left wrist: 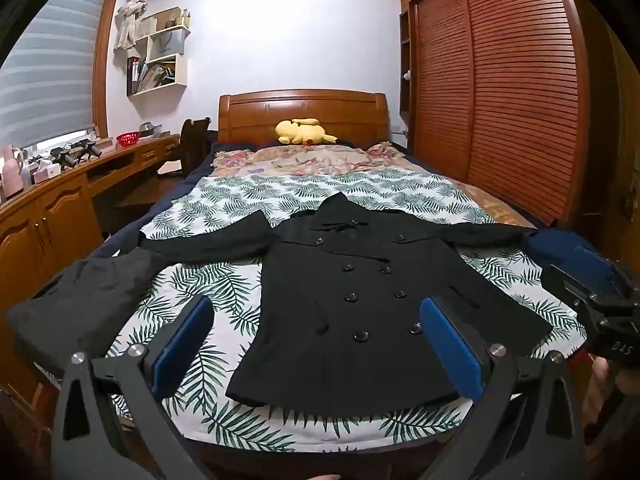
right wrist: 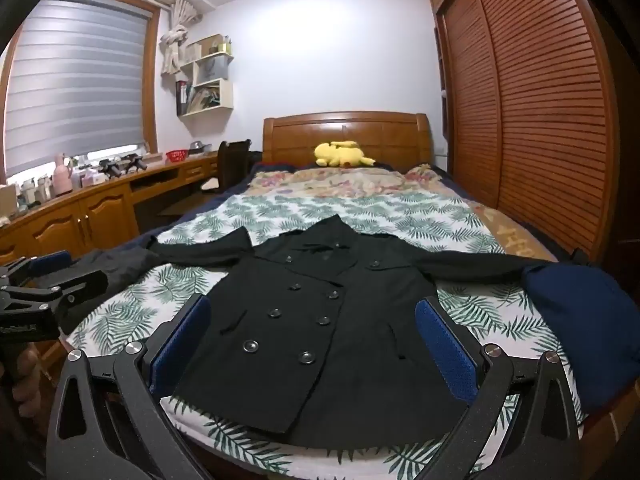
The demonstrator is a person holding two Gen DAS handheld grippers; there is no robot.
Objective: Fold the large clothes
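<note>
A black double-breasted coat [left wrist: 360, 292] lies face up and spread flat on the bed, buttons showing, sleeves stretched out to both sides, collar toward the headboard. In the right wrist view the same coat [right wrist: 320, 320] fills the middle. My left gripper [left wrist: 318, 340] hovers over the coat's hem at the foot of the bed, open, its blue pads [left wrist: 188, 336] wide apart with nothing gripped. My right gripper [right wrist: 316, 344] hovers likewise over the hem, open and holding nothing. Each tool's black frame shows at the edge of the other's view.
A leaf-print sheet [left wrist: 224, 280] covers the bed. A dark grey garment [left wrist: 88, 300] lies at the near left corner, a navy garment [right wrist: 580, 320] at the near right. A yellow plush [left wrist: 304, 132] rests by the headboard. A wooden desk [left wrist: 60, 208] runs left, a slatted wardrobe [left wrist: 520, 100] right.
</note>
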